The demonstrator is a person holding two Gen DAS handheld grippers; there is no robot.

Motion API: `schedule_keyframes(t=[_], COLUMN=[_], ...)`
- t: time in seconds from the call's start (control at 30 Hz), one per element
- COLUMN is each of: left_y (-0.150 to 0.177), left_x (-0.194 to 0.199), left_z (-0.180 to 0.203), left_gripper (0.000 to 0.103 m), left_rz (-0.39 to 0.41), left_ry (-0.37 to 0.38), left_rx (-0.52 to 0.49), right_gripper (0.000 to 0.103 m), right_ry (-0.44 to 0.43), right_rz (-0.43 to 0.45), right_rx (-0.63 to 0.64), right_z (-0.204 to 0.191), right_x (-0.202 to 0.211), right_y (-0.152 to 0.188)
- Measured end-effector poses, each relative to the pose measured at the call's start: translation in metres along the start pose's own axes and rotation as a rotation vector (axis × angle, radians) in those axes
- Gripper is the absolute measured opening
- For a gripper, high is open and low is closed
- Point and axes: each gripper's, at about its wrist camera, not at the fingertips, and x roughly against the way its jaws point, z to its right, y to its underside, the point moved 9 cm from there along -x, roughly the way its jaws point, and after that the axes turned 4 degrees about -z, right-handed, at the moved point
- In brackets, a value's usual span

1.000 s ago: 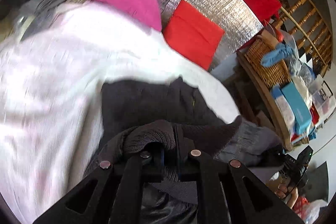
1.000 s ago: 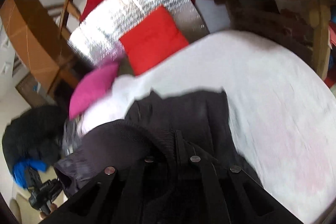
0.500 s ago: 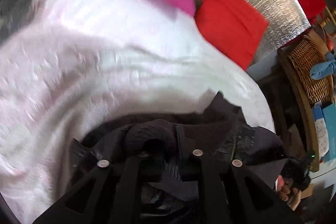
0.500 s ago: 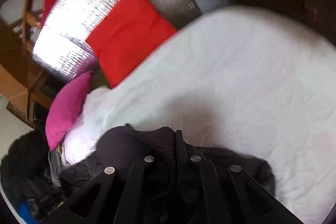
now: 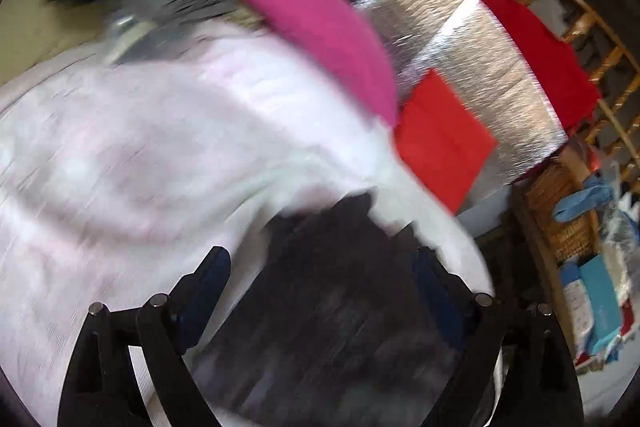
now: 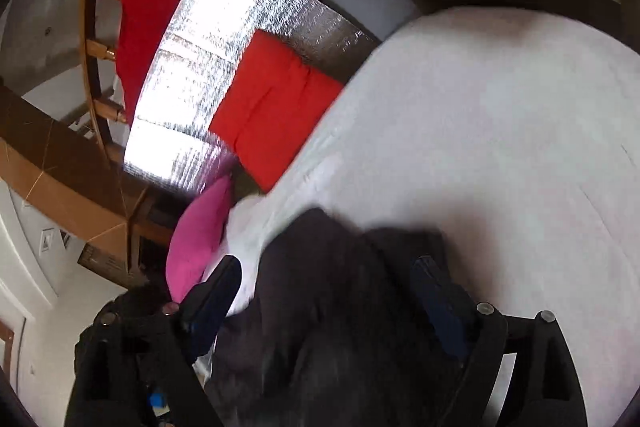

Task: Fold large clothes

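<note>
The dark garment lies on the white bed between both opening tongs — left gripper, right gripper — unpinched; it looks soft and rather heavy, best taken at the hem corners.

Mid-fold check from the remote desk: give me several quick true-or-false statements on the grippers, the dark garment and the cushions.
1. The dark knitted garment lies on the white bed cover. True.
2. The left gripper is clamped on the garment. False: its jaws are opening, with the garment between them, unpressed.
3. The right gripper stands wide, opening. True.
4. The pink cushion is green. False: pink.
5. The red square cushion leans against silver foil sheeting. True.
</note>
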Motion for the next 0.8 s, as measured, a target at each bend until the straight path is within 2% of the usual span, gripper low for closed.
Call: schedule_keyframes(t=[0.07,0.17,0.27,0.37,0.43,0.57,0.8], left_y=[0.032,0.075,0.097,0.111,0.115,0.121,0.099], left_x=[0.011,0.010,0.000,-0.018,-0.025,-0.042,-0.058], left_z=[-0.020,-0.030,-0.029,-0.028,-0.027,-0.021,-0.018], left_gripper=[0.092,0.092,0.092,0.092,0.092,0.092,0.091], left_rz=[-0.015,-0.101,-0.167,-0.234,-0.251,-0.281,-0.174], left_ry=[-0.037,-0.002,0.062,0.058,0.055,0.082,0.094], left_rx=[0.056,0.126,0.202,0.224,0.245,0.293,0.372], right_gripper=[0.090,0.090,0.090,0.090,0.090,0.090,0.091], right_ry=[-0.019,-0.050,-0.065,-0.091,-0.073,-0.063,-0.055], right_rz=[-0.029,-0.068,-0.129,-0.183,-0.221,-0.229,-0.121], right_rx=[-0.037,-0.080,-0.099,-0.162,-0.178,-0.239,-0.323], right_z=[0.007,0.013,0.014,0.020,0.024,0.031,0.045], right_x=[0.019,0.036,0.040,0.033,0.021,-0.006,-0.038], right_y=[0.029,0.073,0.112,0.143,0.156,0.159,0.136])
